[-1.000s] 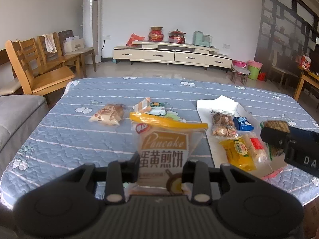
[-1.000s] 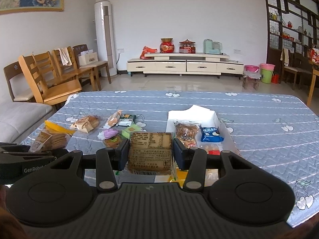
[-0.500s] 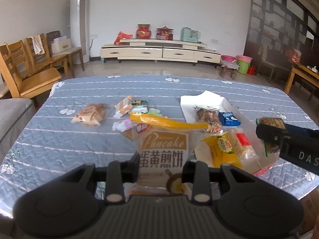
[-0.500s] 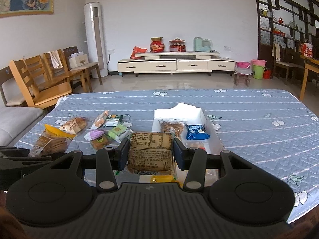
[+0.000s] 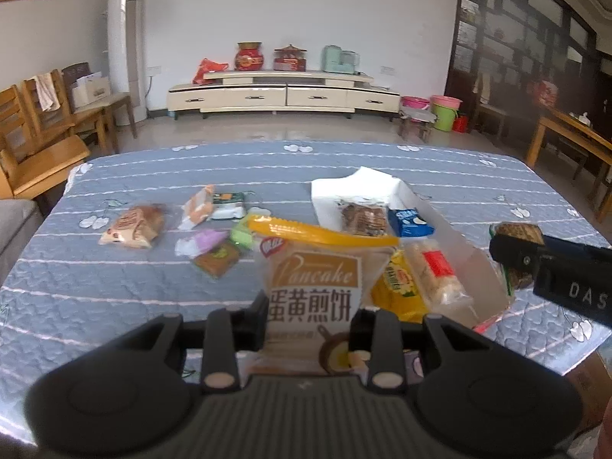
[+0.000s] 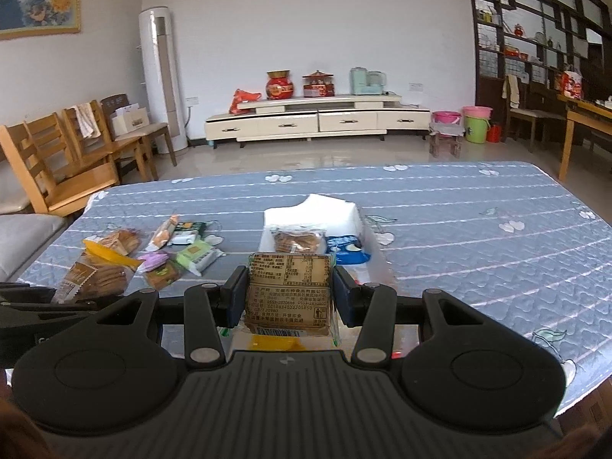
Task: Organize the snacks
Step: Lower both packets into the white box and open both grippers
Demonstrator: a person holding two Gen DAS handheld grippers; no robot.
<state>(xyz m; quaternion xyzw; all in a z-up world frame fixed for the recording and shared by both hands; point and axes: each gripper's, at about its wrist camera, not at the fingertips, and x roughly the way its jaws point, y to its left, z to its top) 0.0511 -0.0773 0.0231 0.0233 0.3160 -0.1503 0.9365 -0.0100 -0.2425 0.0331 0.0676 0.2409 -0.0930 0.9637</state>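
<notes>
Pancake pkt [image 5: 315, 290], light, crinkly, crumbly inside, is pinched low by left hand-held gripper [image 5: 309, 323] above bench [image 5: 114, 298] near white box [image 5: 482, 264], while brown snack pkt [image 6: 288, 292], stiffer, is clamped by right hand-held gripper [image 6: 288, 298]; sealed edges judged safest hold.

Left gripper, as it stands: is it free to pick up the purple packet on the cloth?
Probably not yet. The left gripper is shut on the pancake bag, so its jaws are full. The purple packet lies uncovered on the cloth, with a green packet right beside it; nothing else blocks it.
</notes>
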